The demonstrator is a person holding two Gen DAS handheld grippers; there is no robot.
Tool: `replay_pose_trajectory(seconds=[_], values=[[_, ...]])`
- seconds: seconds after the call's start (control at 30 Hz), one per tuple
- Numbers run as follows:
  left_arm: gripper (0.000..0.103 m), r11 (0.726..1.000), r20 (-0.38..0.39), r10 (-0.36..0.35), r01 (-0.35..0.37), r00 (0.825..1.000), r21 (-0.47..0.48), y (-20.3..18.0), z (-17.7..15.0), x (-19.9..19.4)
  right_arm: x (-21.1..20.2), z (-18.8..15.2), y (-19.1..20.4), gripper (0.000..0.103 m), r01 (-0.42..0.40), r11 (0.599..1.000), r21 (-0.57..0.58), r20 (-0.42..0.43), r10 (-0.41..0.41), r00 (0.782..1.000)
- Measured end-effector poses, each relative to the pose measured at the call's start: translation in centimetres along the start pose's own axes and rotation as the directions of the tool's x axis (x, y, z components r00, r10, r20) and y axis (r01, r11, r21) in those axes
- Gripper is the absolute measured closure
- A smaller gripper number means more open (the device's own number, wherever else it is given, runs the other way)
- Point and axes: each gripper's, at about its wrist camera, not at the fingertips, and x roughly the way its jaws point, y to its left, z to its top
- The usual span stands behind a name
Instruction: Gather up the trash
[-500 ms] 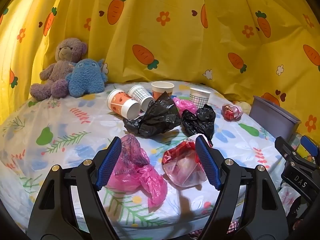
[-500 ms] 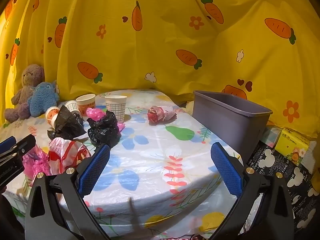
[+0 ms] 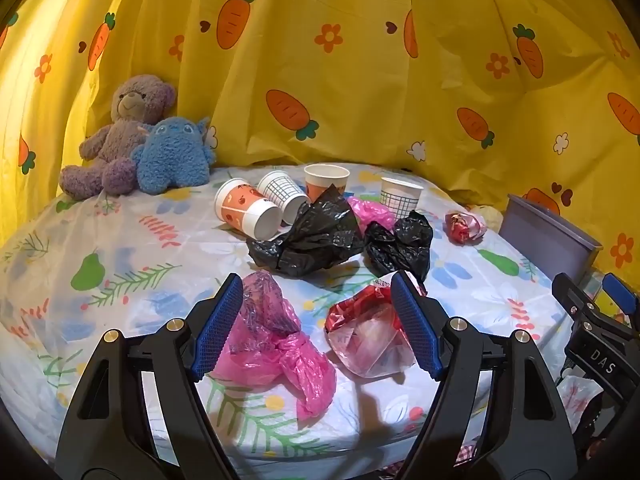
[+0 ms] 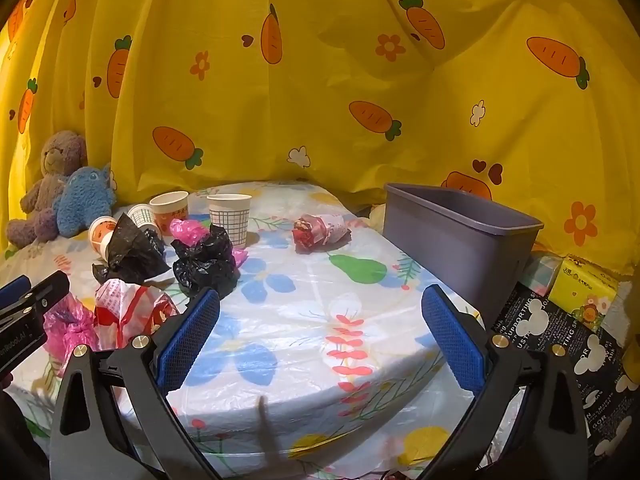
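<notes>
- The left claw (image 3: pixel 316 328) is open wide and holds nothing. It hangs over the near edge of the worktop (image 3: pixel 120 248).
- A pink bag (image 3: pixel 272 344) lies by its left pad, near the front edge. Its long side runs from the back left to the front right, and a twisted end points at the front edge. I cannot tell if the pad touches it.
- A red and white bag (image 3: pixel 368 332) lies just beside the right pad. Its open mouth faces the front edge.
- Behind them, in the middle of the worktop, sit two crumpled black bags, a big one (image 3: pixel 316 236) and a small one (image 3: pixel 400 244). They have no clear long side.
- A second pink bag (image 3: pixel 370 212) peeks out between the black bags.
- Two cups (image 3: pixel 248 214) lie on their sides at the back, touching each other. Their mouths point to the front right.
- Two more cups (image 3: pixel 326 182) stand up straight by the back edge.
- A red wrapper (image 4: pixel 320 234) lies near the right edge. Its long side runs left to right.
- The right claw (image 4: pixel 320 332) is open as wide as it goes and holds nothing. It hangs over the front right edge, where the worktop is bare.
- A grey bin (image 4: pixel 460 240) stands just off the right edge, with its open top up.
- Two soft toys (image 3: pixel 136 140) sit at the back left corner.
</notes>
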Motion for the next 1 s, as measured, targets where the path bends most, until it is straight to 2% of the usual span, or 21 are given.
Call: replay_pose_trajectory(seconds=[1.0], values=[[0.028, 1.0, 0.006, -0.01, 0.01, 1.0, -0.001, 0.09, -0.33, 0.04, -0.11, 0.0, -0.43, 0.005, 0.009, 1.0, 0.007, 0.007, -0.009, 1.0]])
